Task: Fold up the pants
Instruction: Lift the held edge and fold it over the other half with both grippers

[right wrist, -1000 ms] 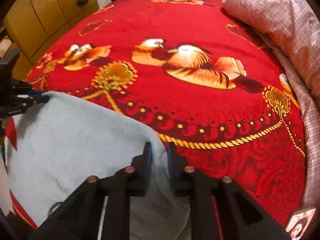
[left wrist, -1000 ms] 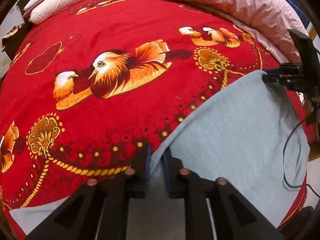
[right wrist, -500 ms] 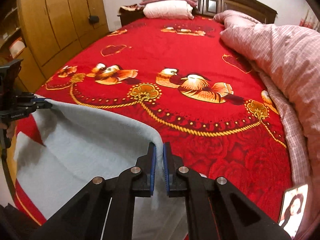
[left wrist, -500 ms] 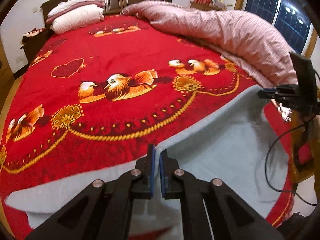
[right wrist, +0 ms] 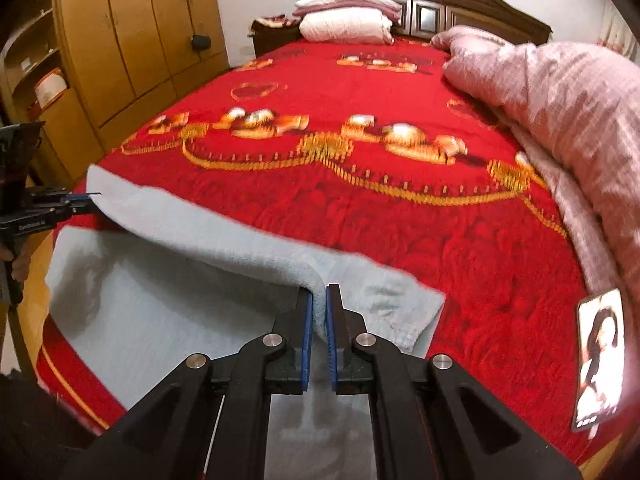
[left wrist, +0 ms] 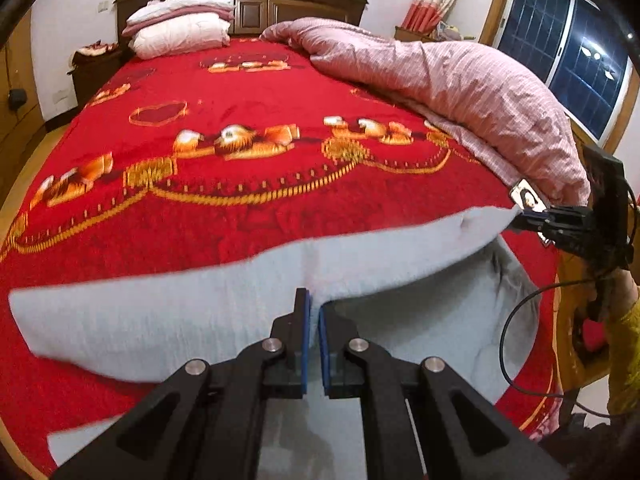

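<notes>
Pants [left wrist: 192, 320]: pale grey, spread across the near end of my bed [left wrist: 248, 92], one edge lifted off the red cover between my two grippers.
Left gripper [left wrist: 313, 312]: jaws closed on the raised edge.
Right gripper [right wrist: 319, 308]: jaws clamped on the same edge, further right; from the left wrist camera I see it at far right [left wrist: 520, 222], pinching a corner.
Quilt [right wrist: 560, 92]: pink, heaped along the bed's right side.
Pillows [left wrist: 180, 30]: stacked at the far headboard.
Phone [right wrist: 600, 360]: near right, lying on the cover.
Wardrobe [right wrist: 132, 36]: left of the bed.
</notes>
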A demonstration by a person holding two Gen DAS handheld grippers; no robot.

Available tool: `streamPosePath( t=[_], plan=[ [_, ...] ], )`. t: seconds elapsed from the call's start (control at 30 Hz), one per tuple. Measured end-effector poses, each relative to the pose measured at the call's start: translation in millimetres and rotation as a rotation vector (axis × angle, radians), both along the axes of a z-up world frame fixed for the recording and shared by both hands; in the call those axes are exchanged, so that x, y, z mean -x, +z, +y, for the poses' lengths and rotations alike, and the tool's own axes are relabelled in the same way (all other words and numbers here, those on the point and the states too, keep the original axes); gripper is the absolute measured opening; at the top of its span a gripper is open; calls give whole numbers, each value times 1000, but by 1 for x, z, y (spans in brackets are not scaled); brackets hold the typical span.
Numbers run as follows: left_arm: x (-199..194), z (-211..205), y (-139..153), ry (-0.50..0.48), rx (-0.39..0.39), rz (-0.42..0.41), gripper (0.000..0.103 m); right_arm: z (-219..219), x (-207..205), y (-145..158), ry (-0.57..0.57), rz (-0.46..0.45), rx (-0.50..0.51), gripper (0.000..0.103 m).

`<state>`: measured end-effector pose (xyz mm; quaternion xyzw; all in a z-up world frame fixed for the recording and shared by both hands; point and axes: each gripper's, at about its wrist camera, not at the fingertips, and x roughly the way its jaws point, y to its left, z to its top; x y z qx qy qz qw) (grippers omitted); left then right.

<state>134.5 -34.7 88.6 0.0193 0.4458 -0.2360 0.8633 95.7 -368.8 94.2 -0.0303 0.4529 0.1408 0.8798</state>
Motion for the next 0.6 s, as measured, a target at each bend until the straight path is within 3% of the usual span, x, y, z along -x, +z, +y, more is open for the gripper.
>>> streamPosePath(
  t=[0.27,0.6],
  plan=[
    [15,-6,-38,27,-45,48,4,2,15,-39,-29,83,7,8],
    [8,-13,-54,34,-88,44,5,20,20,-48,-18,57,117,29]
  ],
)
